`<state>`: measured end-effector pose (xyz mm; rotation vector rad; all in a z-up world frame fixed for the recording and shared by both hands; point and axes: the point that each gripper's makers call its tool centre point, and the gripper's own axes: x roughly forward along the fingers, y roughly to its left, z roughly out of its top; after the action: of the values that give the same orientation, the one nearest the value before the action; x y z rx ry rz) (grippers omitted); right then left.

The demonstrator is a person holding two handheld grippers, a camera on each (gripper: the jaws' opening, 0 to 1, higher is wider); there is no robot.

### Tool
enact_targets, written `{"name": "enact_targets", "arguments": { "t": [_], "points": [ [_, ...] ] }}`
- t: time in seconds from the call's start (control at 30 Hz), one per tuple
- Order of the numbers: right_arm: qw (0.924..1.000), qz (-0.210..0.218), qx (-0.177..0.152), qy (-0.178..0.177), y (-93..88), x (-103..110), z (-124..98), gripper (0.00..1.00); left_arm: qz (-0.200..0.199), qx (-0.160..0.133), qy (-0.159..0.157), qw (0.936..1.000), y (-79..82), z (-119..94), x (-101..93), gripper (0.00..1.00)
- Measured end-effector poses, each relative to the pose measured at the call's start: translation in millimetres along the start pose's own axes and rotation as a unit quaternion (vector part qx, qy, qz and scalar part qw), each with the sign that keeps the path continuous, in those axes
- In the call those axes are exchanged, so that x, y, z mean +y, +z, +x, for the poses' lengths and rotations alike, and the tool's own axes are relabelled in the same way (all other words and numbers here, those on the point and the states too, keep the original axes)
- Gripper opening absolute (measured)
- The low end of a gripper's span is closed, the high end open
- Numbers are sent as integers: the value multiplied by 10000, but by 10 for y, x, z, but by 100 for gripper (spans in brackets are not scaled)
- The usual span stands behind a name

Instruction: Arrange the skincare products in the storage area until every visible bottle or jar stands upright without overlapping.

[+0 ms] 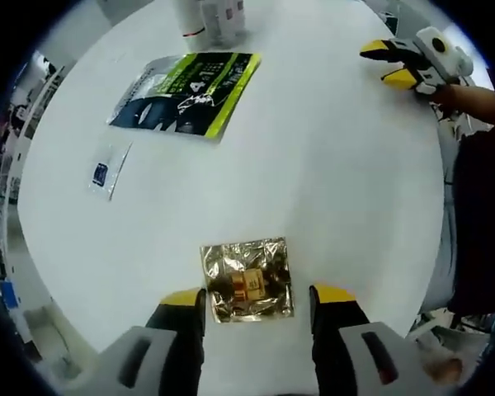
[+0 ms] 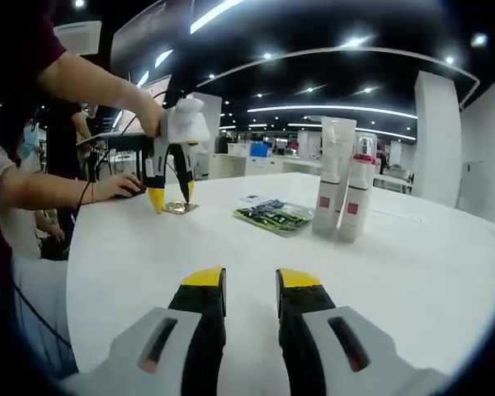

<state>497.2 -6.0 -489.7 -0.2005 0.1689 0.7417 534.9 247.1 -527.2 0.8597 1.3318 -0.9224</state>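
Two white skincare bottles (image 2: 337, 177) with pink labels stand upright side by side on the white table (image 2: 412, 272); their bases reach the top edge of the left gripper view as bottles (image 1: 210, 21). My left gripper (image 1: 258, 295) points down at the table, open, its yellow tips on either side of a gold foil sachet (image 1: 247, 280) lying flat. In the right gripper view, that left gripper (image 2: 170, 200) hangs from a hand over the sachet (image 2: 181, 208). My right gripper (image 2: 252, 280) is open with nothing between its tips, low over the table and well short of the bottles; the right gripper (image 1: 392, 64) also enters at the left view's top right.
A green and black flat pouch (image 1: 186, 92) lies near the bottles, also seen as pouch (image 2: 274, 216). A small clear sachet (image 1: 107, 167) with a blue label lies to its left. A seated person's arm (image 2: 58, 190) rests at the table's left edge.
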Motion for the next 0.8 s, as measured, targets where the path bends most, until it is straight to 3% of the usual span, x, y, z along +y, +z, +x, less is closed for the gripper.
{"name": "enact_targets", "arguments": {
  "t": [0.07,0.33,0.8],
  "points": [
    [10000,10,2,11,0,4,-1,23,97,-45,-7,9999,7,1,17,53],
    [10000,-14,18,1,0,6,1,23,-292,-104,3,9995,37,-6,87,44],
    [9999,-59,76,74,-22,33,15,21,-213,7,20,9998,48,-14,50,39]
  ]
}}
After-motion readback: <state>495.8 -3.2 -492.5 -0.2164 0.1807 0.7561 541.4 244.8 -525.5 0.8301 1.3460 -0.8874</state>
